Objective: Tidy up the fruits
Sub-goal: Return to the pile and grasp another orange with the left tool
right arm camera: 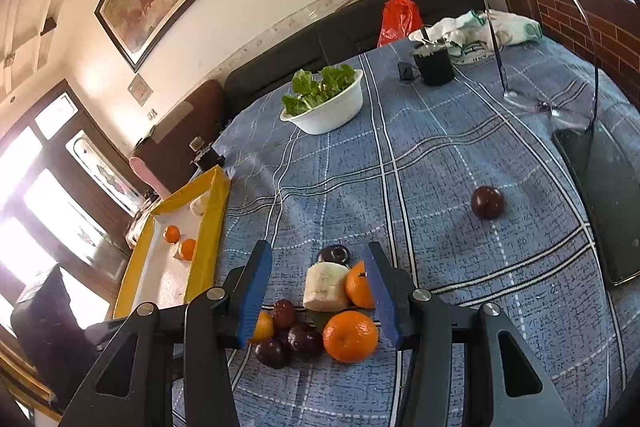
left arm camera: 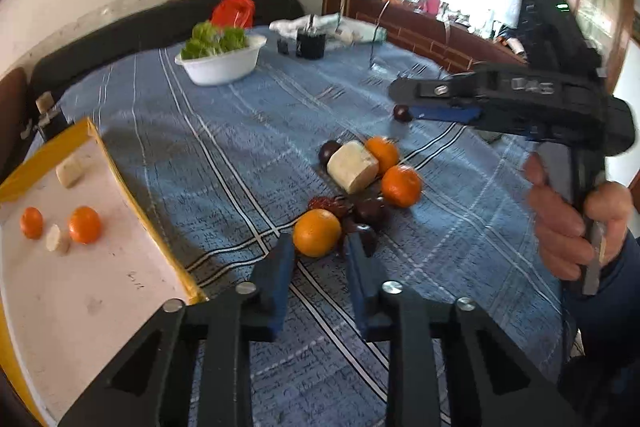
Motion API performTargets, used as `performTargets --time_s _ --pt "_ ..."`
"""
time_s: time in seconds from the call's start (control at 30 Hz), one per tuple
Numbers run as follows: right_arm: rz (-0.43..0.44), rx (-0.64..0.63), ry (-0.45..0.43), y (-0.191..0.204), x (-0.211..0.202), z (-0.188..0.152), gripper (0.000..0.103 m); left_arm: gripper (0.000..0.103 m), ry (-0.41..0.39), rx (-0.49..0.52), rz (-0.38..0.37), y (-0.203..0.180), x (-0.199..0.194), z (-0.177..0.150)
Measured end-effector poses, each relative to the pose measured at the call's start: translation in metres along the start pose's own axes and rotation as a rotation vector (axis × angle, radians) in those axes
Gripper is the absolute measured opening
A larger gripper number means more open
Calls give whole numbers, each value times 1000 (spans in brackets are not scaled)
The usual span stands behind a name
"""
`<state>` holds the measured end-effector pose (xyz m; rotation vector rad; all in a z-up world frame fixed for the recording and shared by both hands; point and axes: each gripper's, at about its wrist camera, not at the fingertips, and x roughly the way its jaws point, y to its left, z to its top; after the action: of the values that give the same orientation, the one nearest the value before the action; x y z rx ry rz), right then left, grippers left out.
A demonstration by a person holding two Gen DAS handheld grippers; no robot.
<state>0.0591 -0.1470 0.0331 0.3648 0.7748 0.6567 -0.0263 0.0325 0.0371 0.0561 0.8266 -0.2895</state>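
Left gripper (left arm camera: 320,259) stood released before the nearest orange (left arm camera: 317,233). Right gripper (right arm camera: 318,287) hung spread above the fruit pile, banana chunk (right arm camera: 326,287) between its fingers, apparently untouched. Yellow-rimmed tray (right arm camera: 208,227) lay at nine o'clock.

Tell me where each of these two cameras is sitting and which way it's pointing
Left wrist: rides the left gripper, looking along its blue fingers across the blue tablecloth at the fruit pile; yellow tray at left; the person's right hand and right gripper show.
Right wrist: rides the right gripper, looking down over the same fruit pile toward the wall; only its own fingers show.
Shared: the pile, tray, white bowl of greens, red bag.
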Motion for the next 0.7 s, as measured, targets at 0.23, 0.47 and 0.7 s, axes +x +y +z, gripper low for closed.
performTargets --time_s 0.23,0.47,0.7 --pt "39 27 19 -10 4 -2 52 22 61 -22 -9 0 27 4" --pt "32 44 48 -14 9 -4 52 22 52 -10 12 -4 33 15" --pt "1 96 52 -25 11 -3 52 36 51 -81 0 9 40 22"
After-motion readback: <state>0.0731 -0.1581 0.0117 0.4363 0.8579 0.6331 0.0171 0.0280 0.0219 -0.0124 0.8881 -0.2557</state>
